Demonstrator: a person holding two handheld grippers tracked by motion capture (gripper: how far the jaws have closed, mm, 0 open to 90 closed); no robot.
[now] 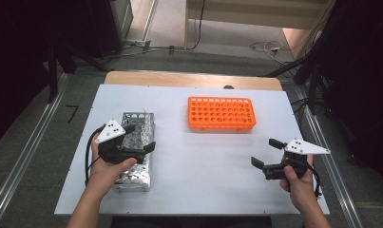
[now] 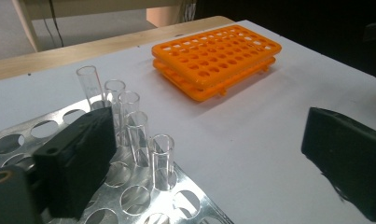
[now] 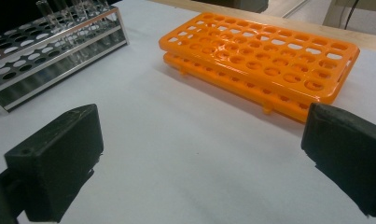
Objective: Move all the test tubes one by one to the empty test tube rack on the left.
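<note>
Jaws of the left gripper (image 1: 140,137) are standing wide apart with nothing pinched between them, hovering over the metal rack (image 1: 142,119) at about 9 o'clock on the white table (image 1: 203,175). In the left gripper view, 1 black jaw is sitting just beside a row of 5 clear glass tubes (image 2: 129,119) that are standing upright in the rack's holes (image 2: 134,198), while the other jaw is hanging over bare table, well apart from them. The person's left hand (image 1: 106,168) is wrapping the gripper's body from the 6 o'clock side.

Over at 4 o'clock, the right gripper (image 1: 267,153) is resting in the right hand (image 1: 298,183) with its jaws spread and empty, pointing toward 9 o'clock. In the right gripper view, both jaws are framing open table, with the orange rack (image 3: 265,58) lying beyond them.

That orange rack (image 1: 221,113) is sitting flat at about 12 o'clock, well apart from both grippers and holding no tubes.
</note>
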